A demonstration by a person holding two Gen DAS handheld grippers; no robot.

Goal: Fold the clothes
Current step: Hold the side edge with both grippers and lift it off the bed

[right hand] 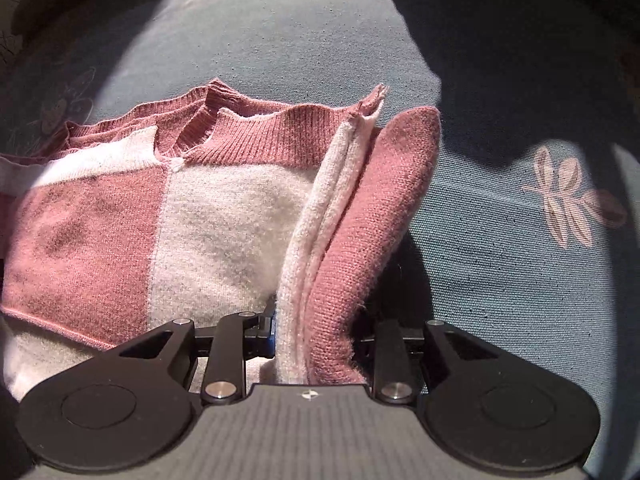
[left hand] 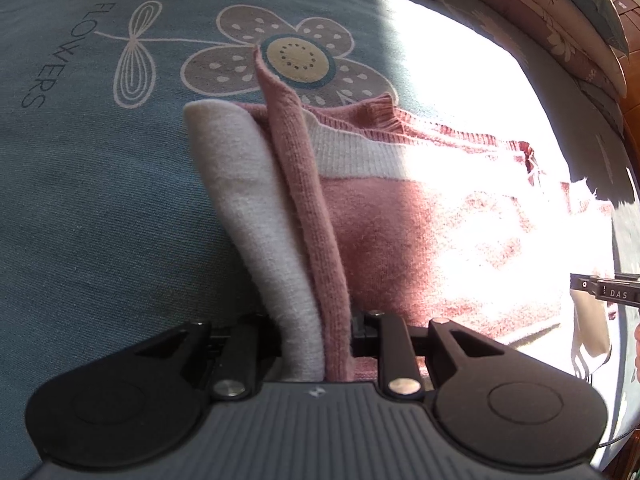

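While both grippers pinch folds of it, the pink-and-white sweater [right hand: 192, 216] lies flat on the flowered bedspread [left hand: 100, 184], spread between them. Left gripper [left hand: 316, 340] is clenched on a doubled edge, pink and white layers, at the sweater's left side. Right gripper [right hand: 316, 332] grasps the matching bunched edge at the right side. Collar end points away from both. Judged next: carry both held edges across the sweater.

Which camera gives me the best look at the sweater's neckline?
The right wrist view: the ribbed pink neckline of the sweater sits in even light, its opening visible. The left wrist view shows only a bit of ribbed edge, partly lost in sun glare.
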